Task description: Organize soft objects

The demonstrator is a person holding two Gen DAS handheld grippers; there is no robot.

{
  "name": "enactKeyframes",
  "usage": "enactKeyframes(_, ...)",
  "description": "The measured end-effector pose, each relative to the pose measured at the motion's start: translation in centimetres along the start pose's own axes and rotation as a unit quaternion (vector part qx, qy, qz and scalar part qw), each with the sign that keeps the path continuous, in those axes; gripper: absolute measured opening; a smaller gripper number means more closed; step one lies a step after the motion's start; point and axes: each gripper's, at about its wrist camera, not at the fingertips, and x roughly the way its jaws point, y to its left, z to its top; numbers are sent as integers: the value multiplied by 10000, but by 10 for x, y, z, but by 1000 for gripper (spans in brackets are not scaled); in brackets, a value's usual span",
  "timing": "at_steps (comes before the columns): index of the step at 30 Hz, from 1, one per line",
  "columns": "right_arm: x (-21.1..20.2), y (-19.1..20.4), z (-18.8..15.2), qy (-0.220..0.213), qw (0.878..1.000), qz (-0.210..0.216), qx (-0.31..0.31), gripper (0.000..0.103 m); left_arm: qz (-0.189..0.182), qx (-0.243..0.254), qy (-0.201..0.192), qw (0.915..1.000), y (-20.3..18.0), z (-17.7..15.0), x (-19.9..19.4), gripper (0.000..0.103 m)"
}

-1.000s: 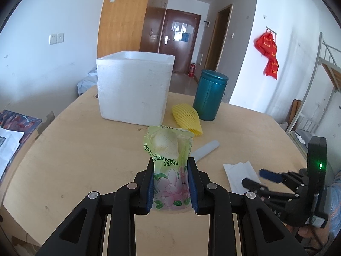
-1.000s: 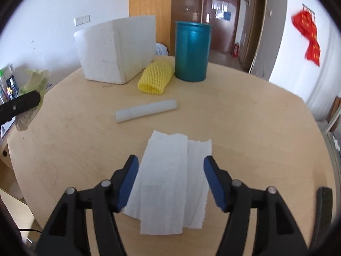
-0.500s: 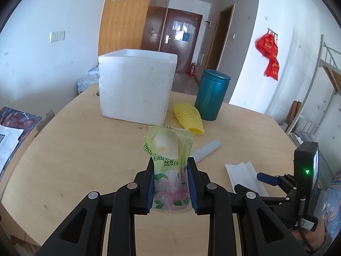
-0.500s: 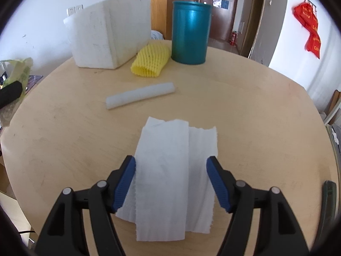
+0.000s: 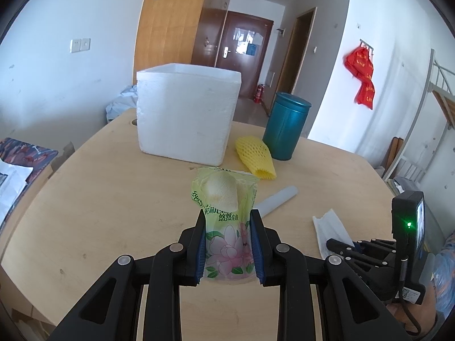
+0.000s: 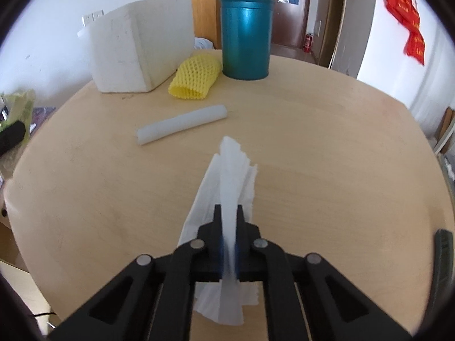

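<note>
Pickup step: R claw [image 6: 229, 227] clamped on bunched tissue [image 6: 227, 187] lying on table [image 6: 341, 156], L claw [image 5: 229, 244] gripping green floral pouch [image 5: 226, 216] held above table; next, prob. lift tissue clear w/o tearing, carry both to foam box [image 5: 184, 116].

White tissue [image 6: 227, 187] is pinched into an upright ridge; yellow net [image 6: 195, 79] and white tube [image 6: 182, 124] lie at 11 o'clock.

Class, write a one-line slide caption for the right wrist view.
Right gripper shut on a bunched paper towel on the round wooden table.
</note>
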Motion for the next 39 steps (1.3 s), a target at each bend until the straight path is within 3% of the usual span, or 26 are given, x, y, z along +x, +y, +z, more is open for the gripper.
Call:
enactKeyframes(14,-57,-3,8,-759,9962,311,274,7,-43,24,-122,9999,0,-1,-12,29)
enactKeyframes(39,-115,65,-22,-1466,9849,914,-120,7,268,266,-538,9978,1,-34,-80,29)
